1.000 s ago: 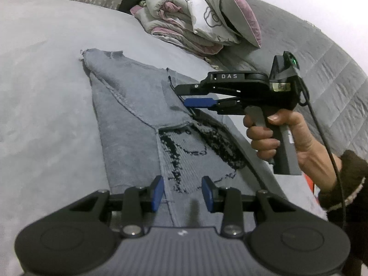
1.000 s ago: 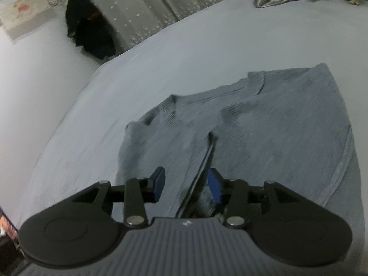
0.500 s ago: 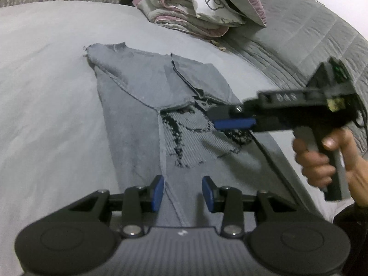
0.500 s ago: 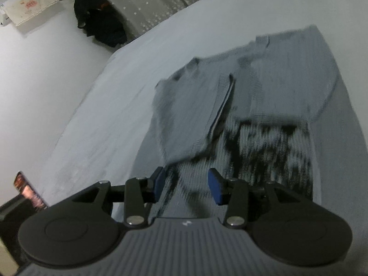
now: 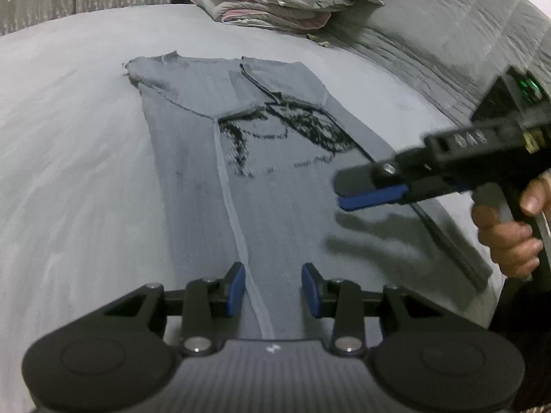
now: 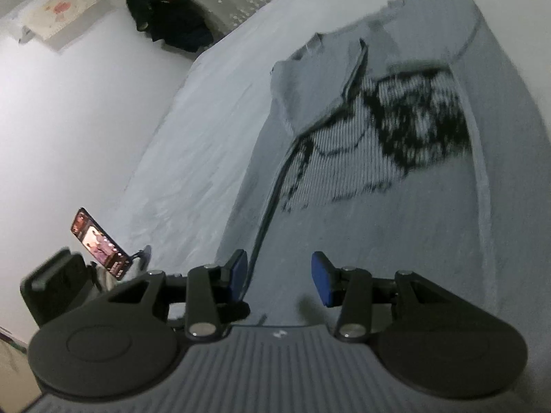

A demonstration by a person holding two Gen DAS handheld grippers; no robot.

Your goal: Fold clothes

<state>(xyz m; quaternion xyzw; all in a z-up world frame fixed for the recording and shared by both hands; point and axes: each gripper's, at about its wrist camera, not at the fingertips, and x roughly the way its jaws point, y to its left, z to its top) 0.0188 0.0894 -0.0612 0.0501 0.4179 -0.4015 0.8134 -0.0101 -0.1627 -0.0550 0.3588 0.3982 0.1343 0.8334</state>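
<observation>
While the grey sweater (image 5: 282, 213) is spread flat on the bed (image 5: 69, 144), sleeves folded in over its black pattern, both grippers are held above its lower part: the left gripper (image 5: 273, 289) and right gripper (image 6: 279, 277), fingers apart, nothing gripped.

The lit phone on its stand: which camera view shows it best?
The right wrist view. The lit phone on its stand appears there beside the bed's edge, screen visible. The left wrist view does not show it at all.
</observation>
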